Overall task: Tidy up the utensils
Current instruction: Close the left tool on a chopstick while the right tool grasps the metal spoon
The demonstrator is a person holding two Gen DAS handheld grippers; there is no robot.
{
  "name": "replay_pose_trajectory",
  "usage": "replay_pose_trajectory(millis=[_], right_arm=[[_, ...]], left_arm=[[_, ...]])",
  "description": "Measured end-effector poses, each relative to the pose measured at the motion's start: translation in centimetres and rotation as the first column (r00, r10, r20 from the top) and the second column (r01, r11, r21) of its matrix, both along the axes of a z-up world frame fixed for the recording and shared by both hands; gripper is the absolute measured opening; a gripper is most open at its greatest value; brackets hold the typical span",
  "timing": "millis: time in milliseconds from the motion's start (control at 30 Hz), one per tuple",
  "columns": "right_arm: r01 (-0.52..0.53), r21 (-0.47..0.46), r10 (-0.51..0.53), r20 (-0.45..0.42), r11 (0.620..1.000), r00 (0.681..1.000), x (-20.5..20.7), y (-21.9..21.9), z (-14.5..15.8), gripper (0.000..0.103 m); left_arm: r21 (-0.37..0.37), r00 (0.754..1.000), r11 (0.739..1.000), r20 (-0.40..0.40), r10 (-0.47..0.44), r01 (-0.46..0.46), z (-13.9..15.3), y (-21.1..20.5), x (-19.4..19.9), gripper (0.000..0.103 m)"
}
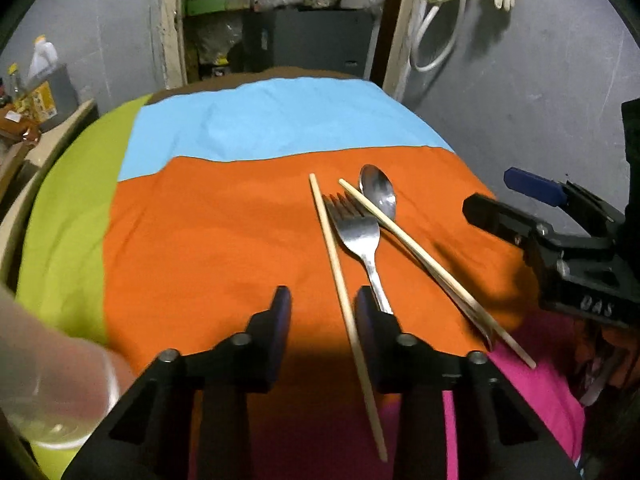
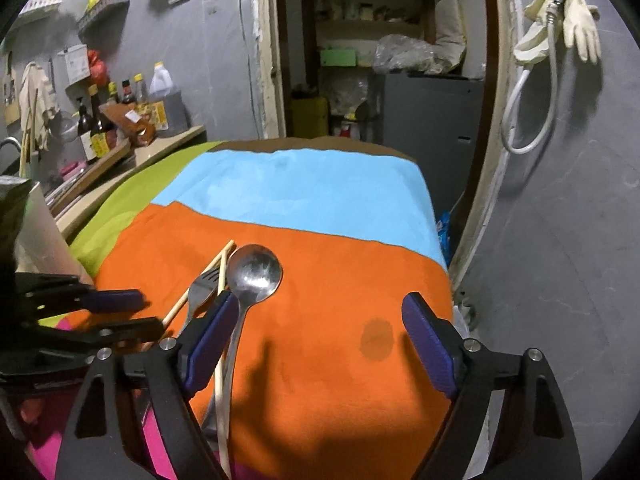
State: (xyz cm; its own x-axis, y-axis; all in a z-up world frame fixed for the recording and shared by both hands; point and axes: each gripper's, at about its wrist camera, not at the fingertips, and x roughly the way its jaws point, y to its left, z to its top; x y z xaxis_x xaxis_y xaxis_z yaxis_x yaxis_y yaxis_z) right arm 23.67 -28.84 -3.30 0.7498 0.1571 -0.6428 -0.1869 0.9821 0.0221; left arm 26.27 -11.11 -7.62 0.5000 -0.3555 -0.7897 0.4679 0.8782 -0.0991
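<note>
Your left gripper (image 1: pixel 320 320): jaws narrowly apart, holding nothing. Your right gripper (image 2: pixel 320 344): jaws wide, holding nothing.

Utensils lie in loose pile on orange panel of cloth (image 1: pixel 200 240) covering counter. Nearest your left gripper: chopstick (image 1: pixel 340 292), just right of gap, beside right finger, long axis running away from you. Fork (image 1: pixel 360 236), spoon (image 1: pixel 378 192) and second chopstick (image 1: pixel 420 256) lie further right, crossing.

Judgement: shift left gripper slightly right to straddle chopstick.

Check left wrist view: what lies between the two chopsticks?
The fork lies between the left chopstick and the right chopstick, tines pointing away. The right chopstick crosses over the spoon. Clearest in the left wrist view.
</note>
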Motion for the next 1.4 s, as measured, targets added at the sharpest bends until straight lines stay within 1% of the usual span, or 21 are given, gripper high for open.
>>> replay_pose_trajectory(millis=[67, 167, 233, 300, 367, 400, 467, 533, 700, 800, 900, 967, 1033, 1167, 1267, 1300, 1333, 1400], right_arm=[[-0.013, -0.009, 0.013, -0.022, 1.0, 1.0, 0.3, 0.2, -0.3, 0.079], [-0.028, -0.014, 0.027, -0.054, 1.0, 0.998, 0.9, 0.5, -0.8, 0.077], [-0.041, -0.017, 0.04, -0.081, 0.999, 0.996, 1.3, 0.7, -1.1, 0.077], [-0.054, -0.023, 0.051, -0.105, 0.998, 0.993, 1.7, 1.0, -1.5, 0.077], [-0.072, -0.035, 0.067, -0.13, 0.997, 0.989, 2.0, 1.5, -2.0, 0.077], [-0.081, -0.042, 0.074, -0.138, 0.996, 0.988, 2.1, 1.7, -2.1, 0.077], [-0.106, -0.063, 0.095, -0.158, 0.992, 0.983, 2.4, 2.4, -2.6, 0.077], [-0.134, -0.076, 0.119, -0.176, 0.988, 0.977, 2.6, 3.1, -2.8, 0.077], [-0.168, -0.106, 0.147, -0.185, 0.98, 0.972, 3.2, 4.4, -3.1, 0.077], [-0.177, -0.083, 0.158, -0.197, 0.981, 0.968, 4.0, 4.5, -3.2, 0.074], [-0.169, -0.031, 0.159, -0.207, 0.985, 0.965, 4.9, 3.9, -3.2, 0.067], [-0.158, -0.034, 0.148, -0.201, 0.987, 0.968, 5.1, 3.9, -3.2, 0.055], [-0.155, -0.047, 0.143, -0.198, 0.987, 0.97, 5.3, 4.1, -3.2, 0.053], [-0.165, -0.091, 0.145, -0.197, 0.982, 0.97, 5.7, 5.1, -3.3, 0.053], [-0.165, -0.106, 0.142, -0.198, 0.981, 0.97, 6.1, 5.4, -3.4, 0.052], [-0.165, -0.105, 0.142, -0.197, 0.981, 0.97, 6.1, 5.3, -3.4, 0.05], [-0.173, -0.099, 0.151, -0.195, 0.98, 0.969, 6.0, 5.4, -3.4, 0.041], [-0.17, -0.113, 0.148, -0.185, 0.979, 0.972, 5.8, 5.7, -3.3, 0.041]], left_arm=[[0.015, 1.0, 1.0, -0.007, -0.002, 0.002, -0.2, -0.3, 0.6, 0.019], [0.035, 1.0, 0.999, -0.017, -0.008, 0.008, -0.1, -0.7, 1.6, 0.015], [0.03, 0.999, 0.999, -0.041, -0.01, 0.011, 0.0, -0.6, 2.6, 0.015], [0.022, 0.998, 1.0, -0.056, -0.006, 0.008, 0.0, -0.5, 3.1, 0.009], [0.017, 0.998, 1.0, -0.057, 0.006, -0.005, 0.1, -0.1, 3.3, 0.005], [0.016, 0.998, 1.0, -0.054, 0.018, -0.017, 0.0, -0.1, 3.3, 0.005], [0.029, 0.997, 0.997, -0.044, 0.07, -0.069, 0.0, 0.7, 3.1, 0.005], [0.028, 0.995, 0.995, -0.043, 0.094, -0.093, 0.1, 1.2, 3.0, 0.005], [0.032, 0.994, 0.995, -0.052, 0.1, -0.099, 0.3, 1.7, 2.8, 0.004], [0.028, 0.994, 0.995, -0.056, 0.096, -0.095, 0.3, 1.8, 2.8, 0.005], [0.032, 0.994, 0.995, -0.059, 0.091, -0.089, 0.2, 1.7, 3.0, 0.005], [0.036, 0.994, 0.996, -0.061, 0.087, -0.085, 0.2, 1.6, 3.0, 0.005], [0.034, 0.994, 0.996, -0.063, 0.087, -0.085, 0.1, 1.5, 3.1, 0.005], [0.023, 0.993, 0.996, -0.073, 0.091, -0.089, -0.1, 1.4, 3.4, 0.005], [0.025, 0.993, 0.995, -0.067, 0.095, -0.094, -0.1, 1.3, 3.4, 0.005], [0.022, 0.993, 0.995, -0.062, 0.1, -0.099, -0.1, 1.3, 3.2, 0.005], [0.012, 0.992, 0.994, -0.057, 0.111, -0.111, -0.1, 1.4, 3.0, 0.004], [-0.006, 0.989, 0.99, -0.054, 0.141, -0.141, 0.0, 1.7, 2.6, 0.003]])
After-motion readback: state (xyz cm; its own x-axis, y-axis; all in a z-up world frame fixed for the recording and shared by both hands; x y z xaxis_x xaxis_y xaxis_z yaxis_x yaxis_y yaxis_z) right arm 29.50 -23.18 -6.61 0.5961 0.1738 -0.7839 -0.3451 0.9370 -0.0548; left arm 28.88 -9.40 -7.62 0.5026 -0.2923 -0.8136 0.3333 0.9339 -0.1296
